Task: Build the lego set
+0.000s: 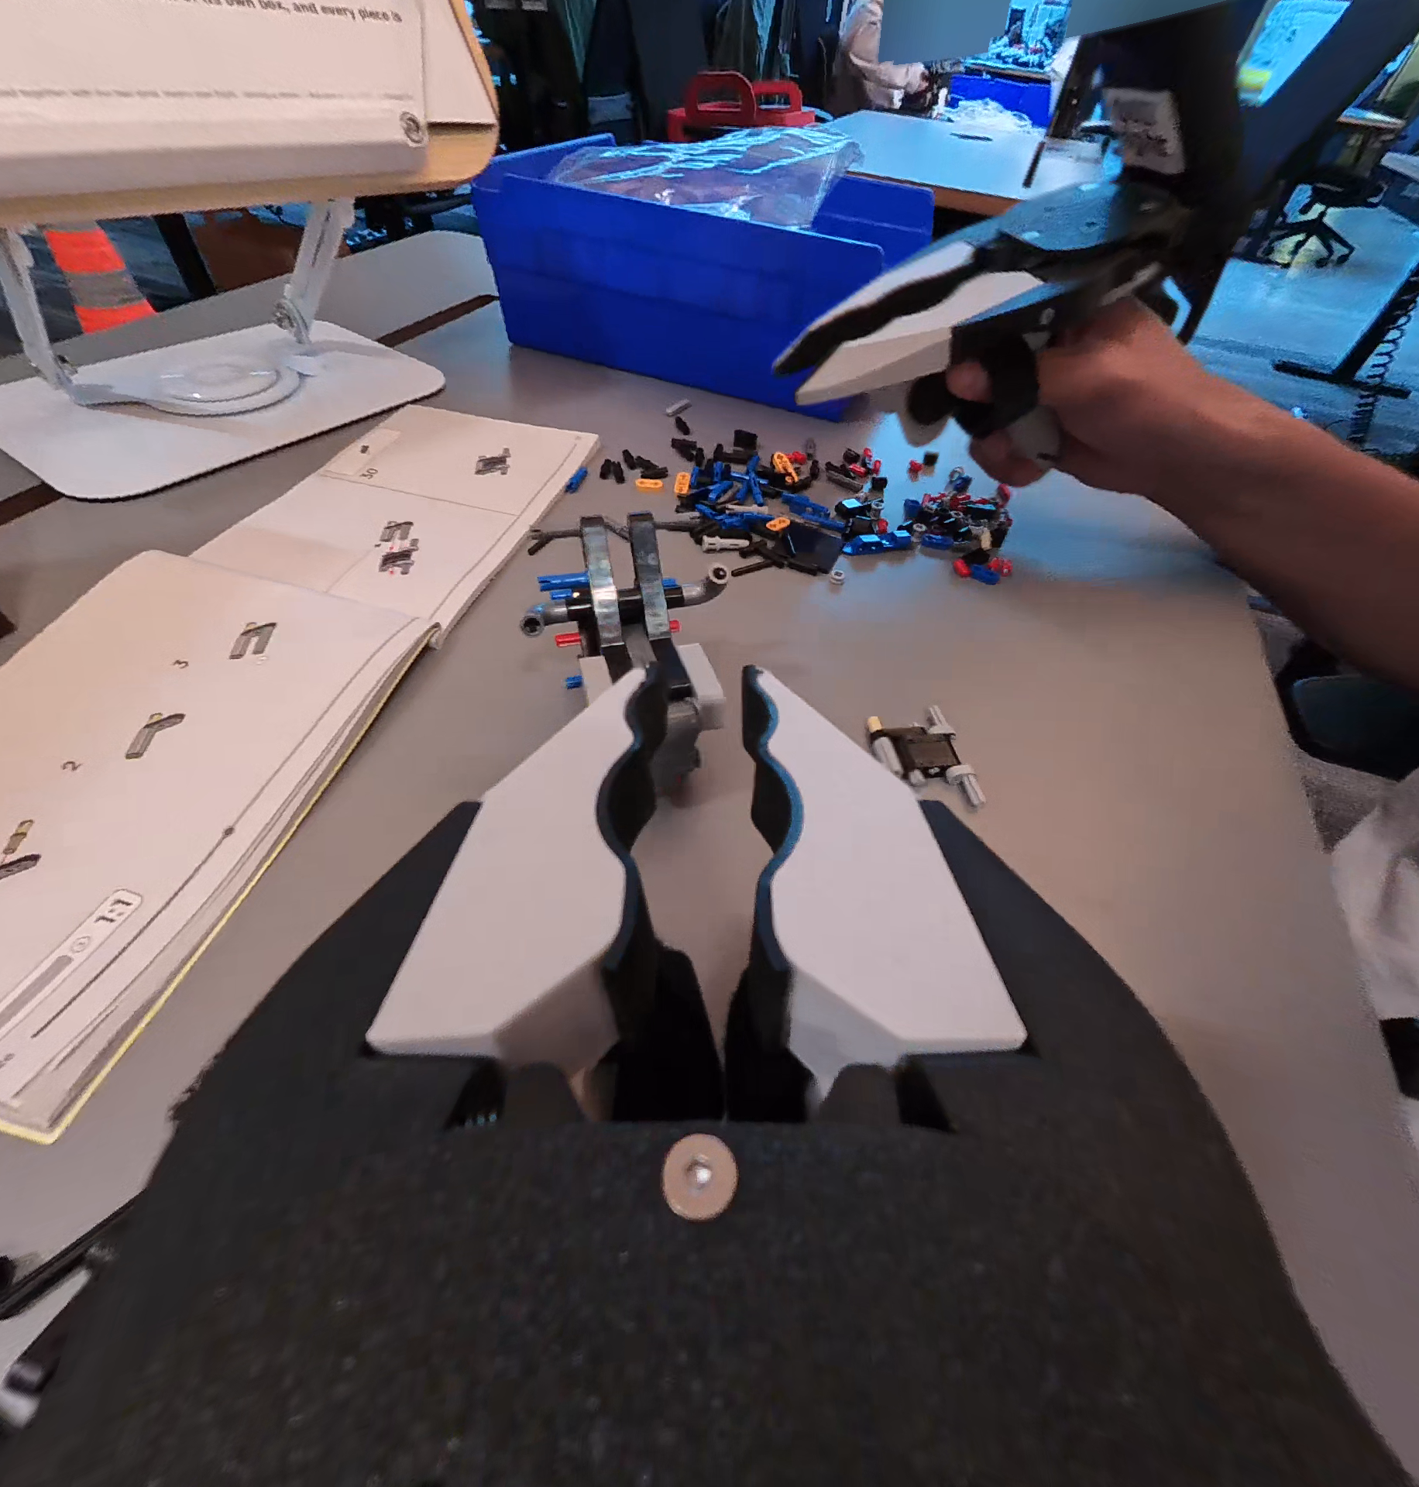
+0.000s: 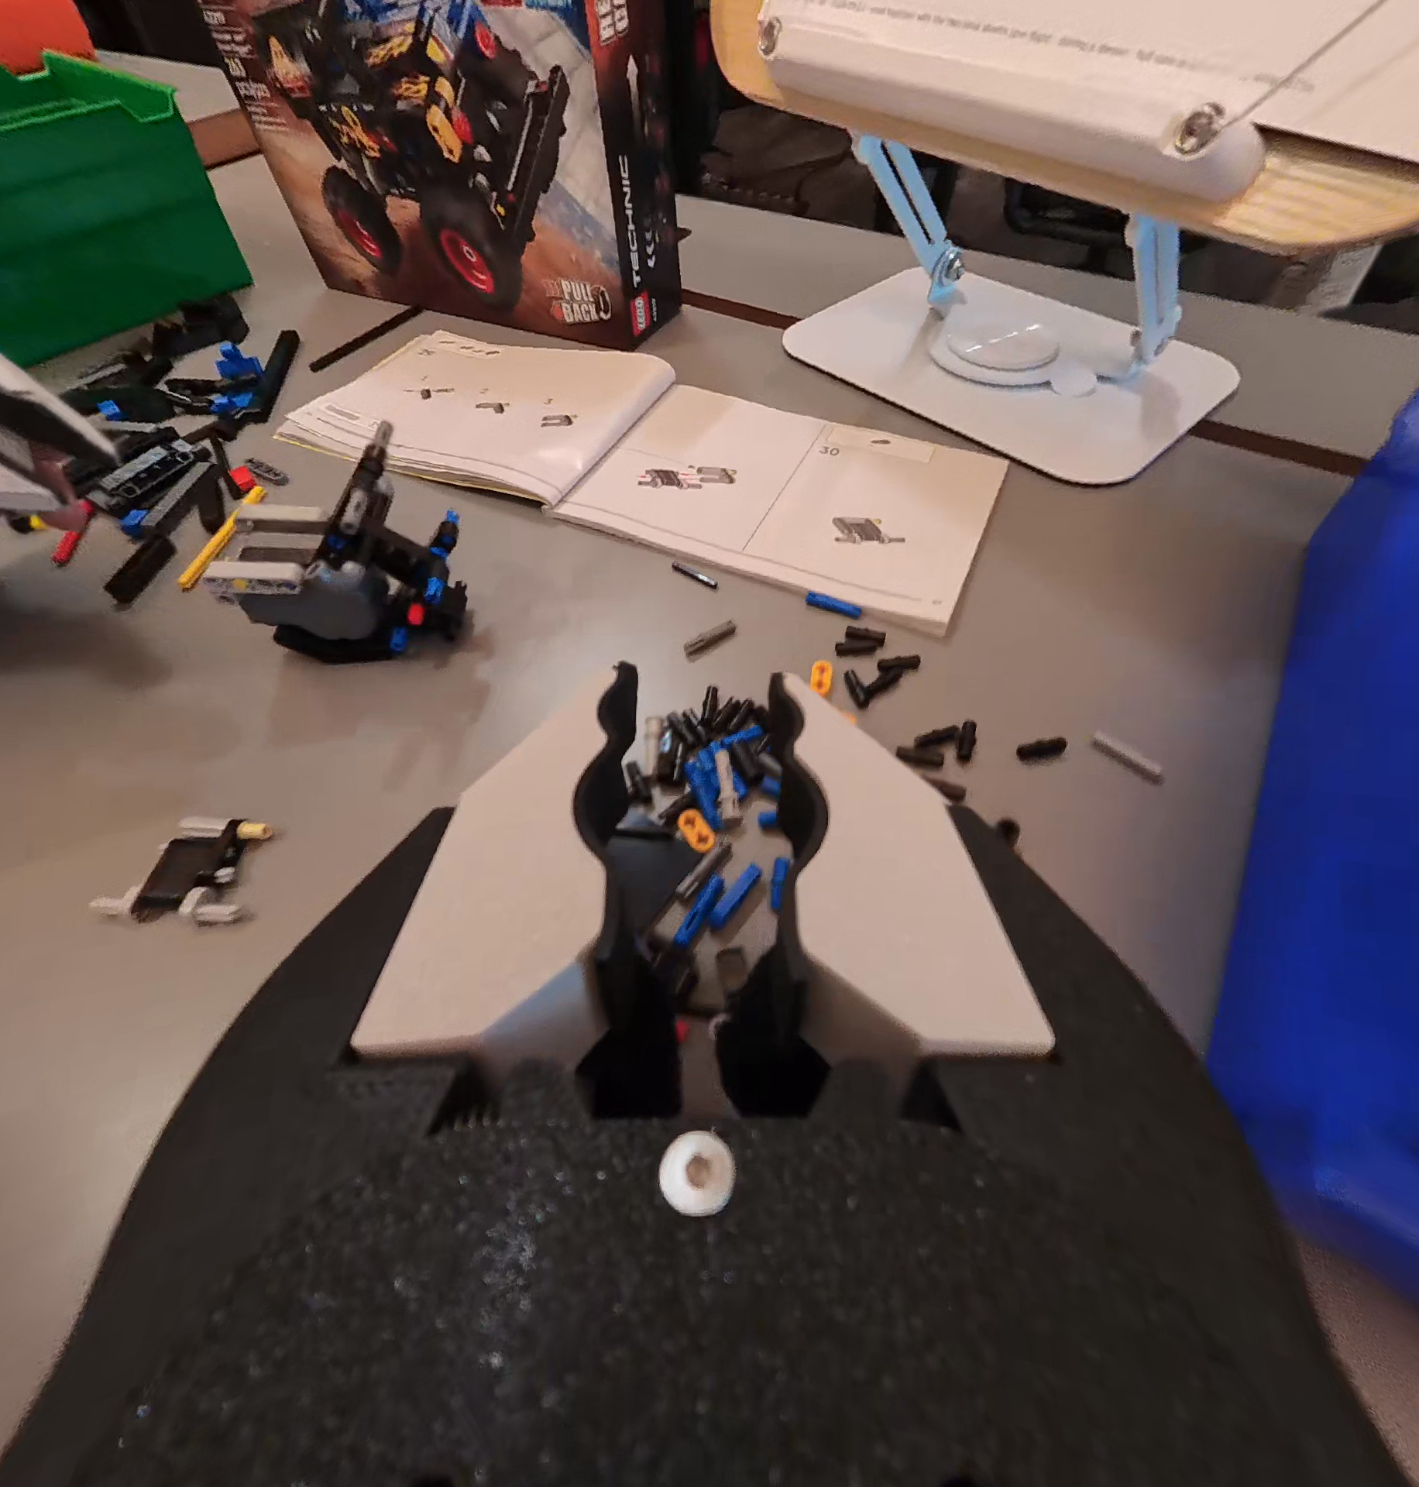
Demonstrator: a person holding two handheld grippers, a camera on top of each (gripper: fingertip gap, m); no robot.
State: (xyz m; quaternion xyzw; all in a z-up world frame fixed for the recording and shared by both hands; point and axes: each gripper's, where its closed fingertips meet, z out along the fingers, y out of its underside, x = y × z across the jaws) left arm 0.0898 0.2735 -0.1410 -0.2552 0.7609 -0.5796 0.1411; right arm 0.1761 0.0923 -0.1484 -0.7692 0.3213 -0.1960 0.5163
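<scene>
The partly built lego model (image 1: 626, 611), black and grey with blue and red pins, lies on the grey table (image 1: 1012, 644). My left gripper (image 1: 694, 684) is open, its tips just short of the model's near grey end. It holds nothing. My right gripper (image 2: 702, 680) is open and empty, hovering over a pile of loose black, blue and orange pieces (image 2: 714, 772). It also shows in the left wrist view (image 1: 795, 378), held by a hand above that pile (image 1: 811, 499). A small black and grey sub-assembly (image 1: 923, 748) lies apart on the table. The model (image 2: 344, 563) also shows in the right wrist view.
An open instruction booklet (image 1: 207, 724) lies left of the model. A blue bin (image 1: 674, 265) with a plastic bag stands behind the pile. A white stand (image 1: 207, 386) holds a board. The lego box (image 2: 465, 161), a green bin (image 2: 70, 201) and a second pile of pieces (image 2: 167, 434) stand beyond the model.
</scene>
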